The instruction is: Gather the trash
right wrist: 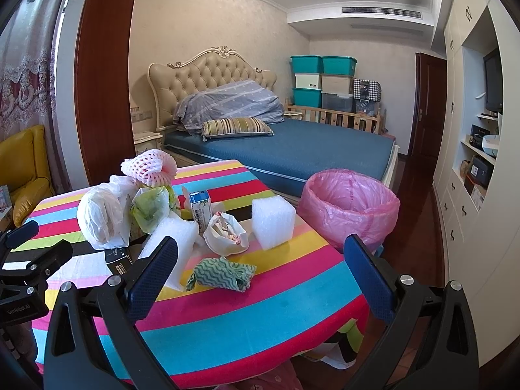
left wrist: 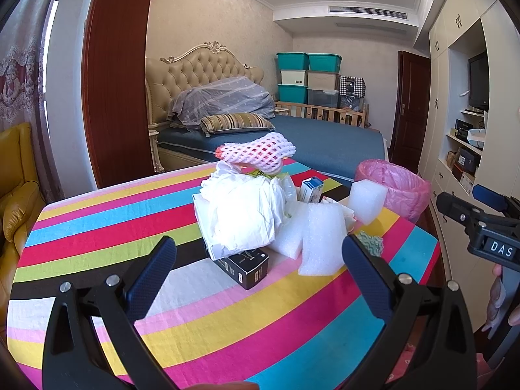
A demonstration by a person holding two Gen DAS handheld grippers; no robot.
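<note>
We are holding left gripper (left wrist: 260, 276) and right gripper (right wrist: 260, 276) spread wide, gripping nothing, above trash pile (right wrist: 156, 214); pink-lined bin (right wrist: 349, 208) sitting beside the striped table (right wrist: 260, 308).

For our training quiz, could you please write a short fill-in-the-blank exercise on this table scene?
1. The bin beside the table is lined with a ____ bag.
2. The crumpled cloth has a green and white ____ pattern.
3. Both grippers, left and right, are ____.

Missing words: pink; wavy; open
</note>
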